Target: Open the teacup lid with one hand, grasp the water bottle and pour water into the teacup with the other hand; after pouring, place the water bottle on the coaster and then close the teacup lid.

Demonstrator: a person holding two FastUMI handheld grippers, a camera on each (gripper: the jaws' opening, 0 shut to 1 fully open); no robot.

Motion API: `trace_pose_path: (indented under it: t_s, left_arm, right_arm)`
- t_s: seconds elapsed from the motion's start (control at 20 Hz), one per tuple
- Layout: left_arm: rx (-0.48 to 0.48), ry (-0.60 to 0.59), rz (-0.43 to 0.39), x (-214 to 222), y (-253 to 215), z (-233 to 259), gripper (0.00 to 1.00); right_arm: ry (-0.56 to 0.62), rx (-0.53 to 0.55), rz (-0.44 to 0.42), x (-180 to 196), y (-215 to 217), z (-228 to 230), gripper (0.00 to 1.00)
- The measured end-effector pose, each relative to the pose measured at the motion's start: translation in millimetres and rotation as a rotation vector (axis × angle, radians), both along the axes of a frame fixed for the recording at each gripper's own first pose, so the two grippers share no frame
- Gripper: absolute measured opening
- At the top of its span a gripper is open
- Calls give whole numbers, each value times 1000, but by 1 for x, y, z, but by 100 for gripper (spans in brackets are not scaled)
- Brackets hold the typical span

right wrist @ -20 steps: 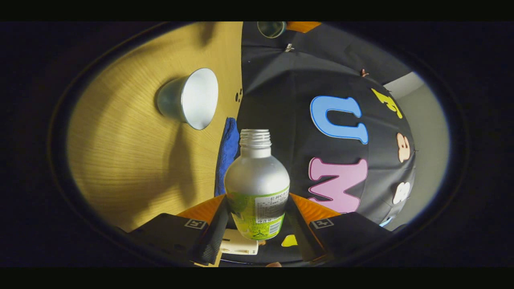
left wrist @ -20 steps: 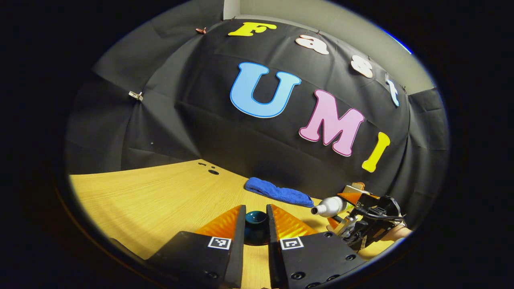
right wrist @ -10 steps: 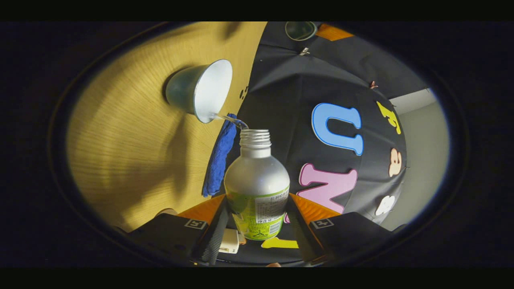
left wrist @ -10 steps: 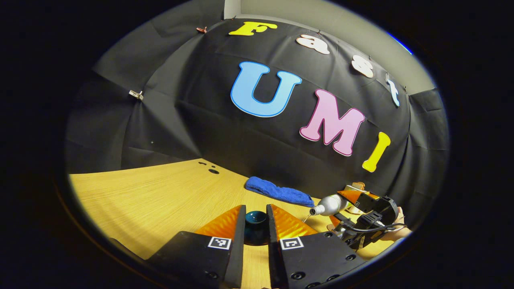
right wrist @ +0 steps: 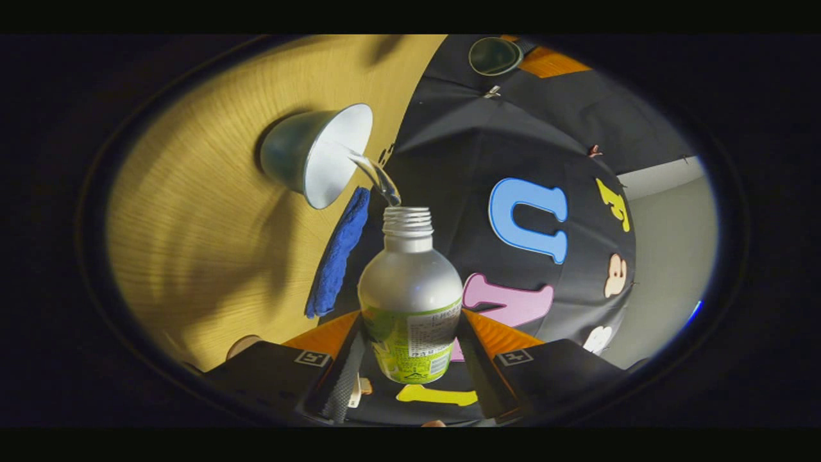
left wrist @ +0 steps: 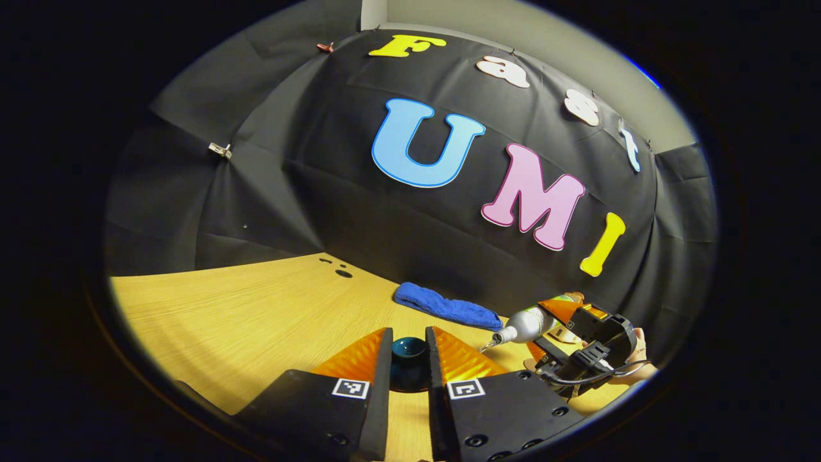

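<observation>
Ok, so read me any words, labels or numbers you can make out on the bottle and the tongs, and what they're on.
Water bottle label: print too small and blurred to read.
Left tongs: square black-and-white marker tags, no words.
Right tongs: same marker tags, no words.
Teacup lid: no text.

Jaws clamp the tilted water bottle (right wrist: 410, 301); a water stream (right wrist: 378, 179) runs into the teacup (right wrist: 314, 154).
</observation>
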State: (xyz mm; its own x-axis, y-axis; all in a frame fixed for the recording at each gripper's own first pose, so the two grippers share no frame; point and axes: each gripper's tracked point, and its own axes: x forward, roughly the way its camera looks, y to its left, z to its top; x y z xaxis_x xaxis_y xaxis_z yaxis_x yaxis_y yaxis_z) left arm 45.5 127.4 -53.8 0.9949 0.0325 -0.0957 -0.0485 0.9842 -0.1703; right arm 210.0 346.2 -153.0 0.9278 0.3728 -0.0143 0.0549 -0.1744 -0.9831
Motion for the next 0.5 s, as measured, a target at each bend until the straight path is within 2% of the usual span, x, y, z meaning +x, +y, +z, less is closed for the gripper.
trace_pose_path:
  t_s: [0.5]
  left_arm:
    - [-7,-1,-4,-2,1,-1,30]
  right_arm:
    - [-113,-76,31,-3,5,14,78]
